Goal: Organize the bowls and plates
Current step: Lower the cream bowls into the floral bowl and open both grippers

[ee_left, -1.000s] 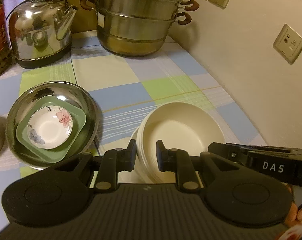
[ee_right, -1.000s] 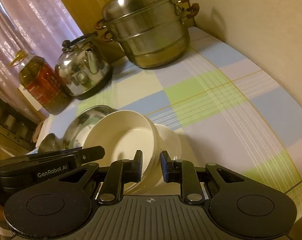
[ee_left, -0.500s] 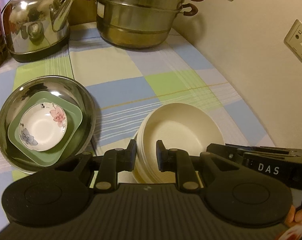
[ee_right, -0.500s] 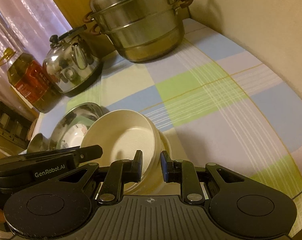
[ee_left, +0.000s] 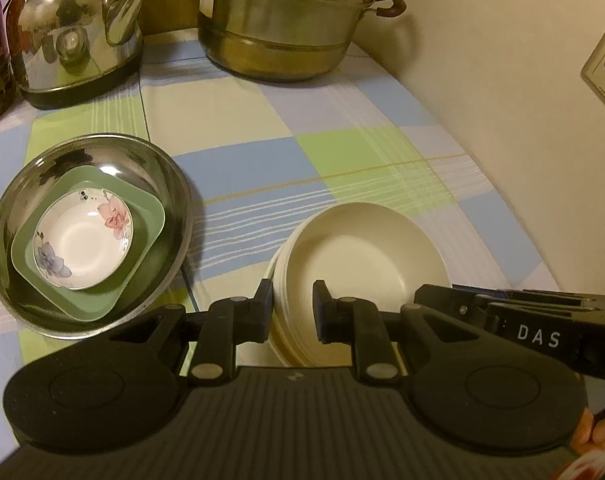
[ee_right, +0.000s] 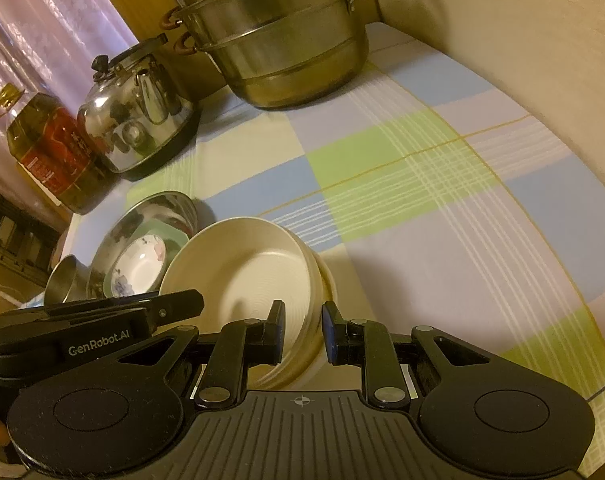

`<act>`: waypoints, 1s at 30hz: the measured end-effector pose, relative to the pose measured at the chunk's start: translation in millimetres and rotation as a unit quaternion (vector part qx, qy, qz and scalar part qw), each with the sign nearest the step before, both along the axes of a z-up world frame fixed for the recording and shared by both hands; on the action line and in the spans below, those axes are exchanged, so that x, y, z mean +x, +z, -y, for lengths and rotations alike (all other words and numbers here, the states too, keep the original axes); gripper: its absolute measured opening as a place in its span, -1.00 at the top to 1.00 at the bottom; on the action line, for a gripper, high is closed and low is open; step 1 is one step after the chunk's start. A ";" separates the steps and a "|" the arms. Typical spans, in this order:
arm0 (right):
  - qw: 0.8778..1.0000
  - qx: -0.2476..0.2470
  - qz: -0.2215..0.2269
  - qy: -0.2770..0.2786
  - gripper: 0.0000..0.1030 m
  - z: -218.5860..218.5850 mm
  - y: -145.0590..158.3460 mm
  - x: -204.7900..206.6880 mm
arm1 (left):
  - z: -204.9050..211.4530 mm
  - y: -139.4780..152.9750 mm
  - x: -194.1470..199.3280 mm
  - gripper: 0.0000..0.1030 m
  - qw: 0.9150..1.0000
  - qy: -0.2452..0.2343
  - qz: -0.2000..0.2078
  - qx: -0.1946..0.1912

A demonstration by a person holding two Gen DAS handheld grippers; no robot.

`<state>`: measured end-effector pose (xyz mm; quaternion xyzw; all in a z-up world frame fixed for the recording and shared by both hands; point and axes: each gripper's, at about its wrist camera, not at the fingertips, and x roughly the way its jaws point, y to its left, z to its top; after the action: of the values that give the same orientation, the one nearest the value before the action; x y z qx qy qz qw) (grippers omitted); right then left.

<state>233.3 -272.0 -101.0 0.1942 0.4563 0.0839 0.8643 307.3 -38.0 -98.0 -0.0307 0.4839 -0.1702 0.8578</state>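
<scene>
A stack of cream bowls (ee_left: 362, 256) sits on the checked tablecloth, and also shows in the right wrist view (ee_right: 242, 276). My left gripper (ee_left: 292, 304) is shut on the stack's left rim. My right gripper (ee_right: 301, 330) is shut on its right rim. To the left, a steel bowl (ee_left: 170, 184) holds a green square dish (ee_left: 142, 240) with a small flowered bowl (ee_left: 82, 240) inside; these show in the right wrist view too (ee_right: 138, 264).
A steel kettle (ee_left: 74, 32) and a stacked steamer pot (ee_left: 282, 20) stand at the back. An oil bottle (ee_right: 46, 148) stands far left. A small steel cup (ee_right: 64, 280) sits beside the steel bowl. The wall (ee_left: 502, 80) runs along the right.
Both grippers, still gripping the cream stack, have shifted forward and slightly up. The kettle and pot now appear closer in both views.
</scene>
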 end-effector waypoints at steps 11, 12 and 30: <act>1.000 -0.002 0.008 -0.011 0.55 3.6 5.5 -0.4 | -1.9 9.4 -4.9 0.62 1.000 0.005 0.011 -0.003; 1.000 -0.001 0.012 -0.012 0.53 4.6 7.6 -1.5 | -2.9 11.4 -6.0 0.62 1.000 0.005 0.012 -0.005; 0.998 0.028 0.044 -0.023 -0.03 31.9 35.3 -61.3 | -52.9 48.8 -77.9 0.33 0.999 0.044 0.029 -0.002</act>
<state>172.0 -303.9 -65.6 0.2246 0.4110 0.0849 0.8794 229.4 14.9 -49.2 -0.0491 0.4567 -0.1342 0.8781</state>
